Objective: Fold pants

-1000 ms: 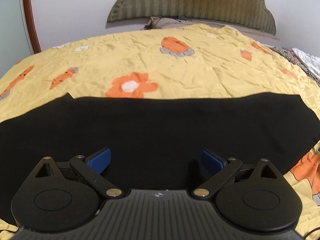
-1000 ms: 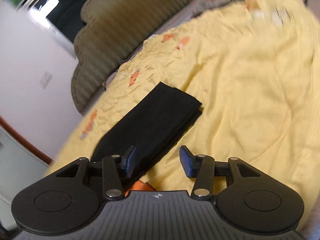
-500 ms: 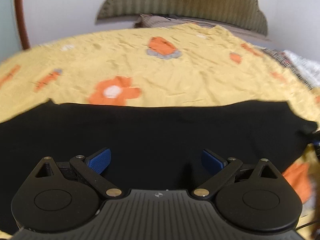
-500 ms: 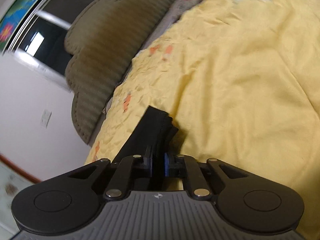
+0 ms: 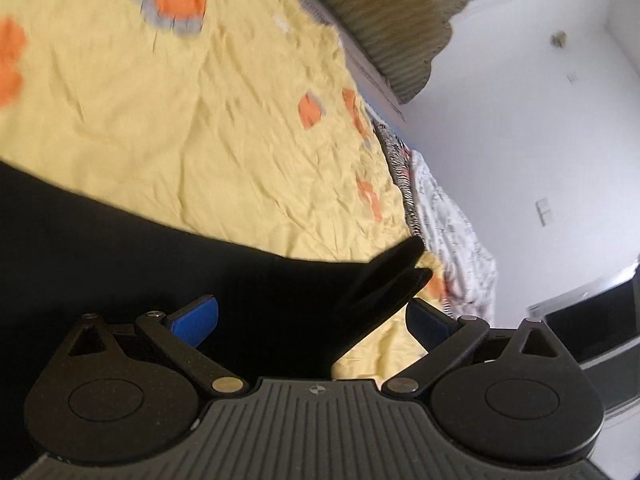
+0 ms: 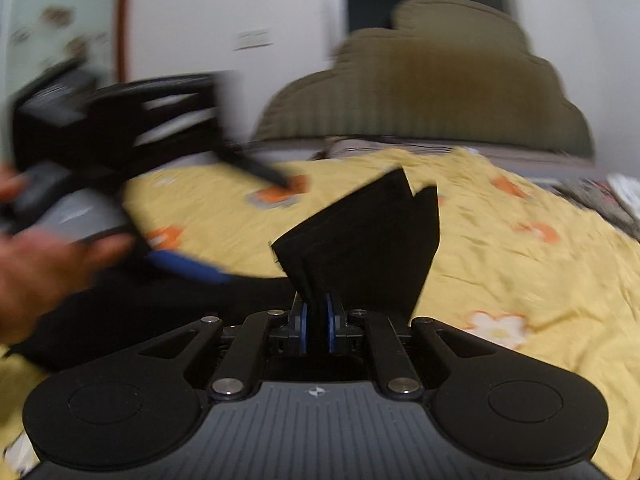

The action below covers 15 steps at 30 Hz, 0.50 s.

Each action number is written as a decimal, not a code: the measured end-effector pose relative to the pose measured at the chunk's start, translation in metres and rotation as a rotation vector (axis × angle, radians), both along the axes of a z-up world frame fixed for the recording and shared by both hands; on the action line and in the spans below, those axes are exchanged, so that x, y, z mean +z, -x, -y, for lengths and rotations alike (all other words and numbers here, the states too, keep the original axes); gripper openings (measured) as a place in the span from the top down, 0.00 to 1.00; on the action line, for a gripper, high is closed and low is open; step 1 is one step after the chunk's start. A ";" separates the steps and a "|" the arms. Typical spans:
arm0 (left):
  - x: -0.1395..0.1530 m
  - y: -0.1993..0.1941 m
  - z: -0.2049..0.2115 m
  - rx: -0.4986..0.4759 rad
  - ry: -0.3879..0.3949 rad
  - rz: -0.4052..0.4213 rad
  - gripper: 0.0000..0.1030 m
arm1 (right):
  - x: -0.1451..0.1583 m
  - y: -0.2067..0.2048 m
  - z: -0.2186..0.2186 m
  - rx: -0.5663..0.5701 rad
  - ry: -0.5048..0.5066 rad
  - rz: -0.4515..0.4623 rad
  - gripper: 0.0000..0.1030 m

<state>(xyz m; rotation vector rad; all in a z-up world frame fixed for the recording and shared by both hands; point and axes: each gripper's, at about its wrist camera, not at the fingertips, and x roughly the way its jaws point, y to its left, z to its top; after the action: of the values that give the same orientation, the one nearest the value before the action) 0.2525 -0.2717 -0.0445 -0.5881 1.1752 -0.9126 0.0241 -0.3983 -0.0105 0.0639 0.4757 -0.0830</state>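
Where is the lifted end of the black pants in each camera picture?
Left wrist view: the lifted end of the black pants rises right of centre, between the open left gripper fingers.
Right wrist view: it stands up at centre, pinched in the shut right gripper.
Shared landmark: the olive ribbed headboard behind the yellow flowered bedspread.

A yellow bedsheet point(image 5: 224, 128) printed with orange flowers covers the bed — creased all over. At its head stands an olive, ribbed headboard point(image 6: 432, 92) with a scalloped top, against a white wall point(image 5: 532, 112). Beside the headboard, a wall switch point(image 6: 253, 39) — blurred. Along the sheet's far edge lies a white patterned cloth point(image 5: 452, 236), next to a black-and-white striped one point(image 5: 394, 156).
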 end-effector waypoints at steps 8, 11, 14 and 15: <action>-0.014 -0.004 -0.023 0.041 -0.108 -0.001 0.84 | 0.002 -0.007 -0.048 0.131 0.150 -0.017 0.91; 0.000 0.000 -0.049 0.079 -0.173 0.114 0.85 | 0.002 -0.017 -0.059 0.150 0.115 -0.021 0.91; 0.018 0.003 -0.078 0.099 -0.252 0.245 0.84 | 0.004 -0.025 -0.082 0.212 0.111 -0.019 0.91; 0.022 0.004 -0.089 0.121 -0.287 0.276 0.84 | 0.005 -0.028 -0.089 0.242 0.098 -0.015 0.91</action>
<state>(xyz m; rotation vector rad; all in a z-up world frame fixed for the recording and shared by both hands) 0.2482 -0.1825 -0.0227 -0.2864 0.9860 -0.6815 0.0525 -0.3093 -0.0058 -0.0909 0.4903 0.1310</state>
